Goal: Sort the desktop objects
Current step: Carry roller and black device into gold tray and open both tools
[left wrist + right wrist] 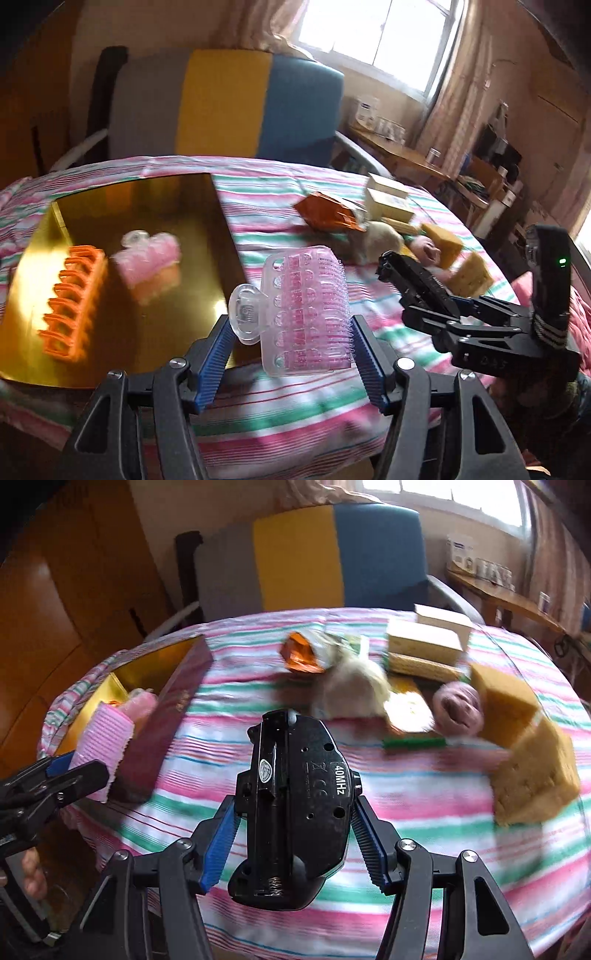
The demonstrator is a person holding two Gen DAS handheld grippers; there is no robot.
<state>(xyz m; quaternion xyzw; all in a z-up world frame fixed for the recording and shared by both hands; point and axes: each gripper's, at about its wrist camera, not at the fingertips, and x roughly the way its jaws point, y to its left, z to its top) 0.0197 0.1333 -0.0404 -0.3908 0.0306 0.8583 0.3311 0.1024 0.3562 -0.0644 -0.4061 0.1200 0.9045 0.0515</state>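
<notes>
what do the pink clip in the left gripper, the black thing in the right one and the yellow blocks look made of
Pink clip: clear, glossy plastic, probably; light passes through it, with moulded bristle rows.
Black controller: hard matte plastic, seemingly; moulded seams, printed "40MHz", a metal spring in its open battery bay.
Yellow blocks: sponge or foam, by their pitted, porous faces.

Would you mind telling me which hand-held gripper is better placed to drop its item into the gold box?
Left: the left hand-held gripper holds the pink hair clip right beside the gold box, nearer than the right.
</notes>
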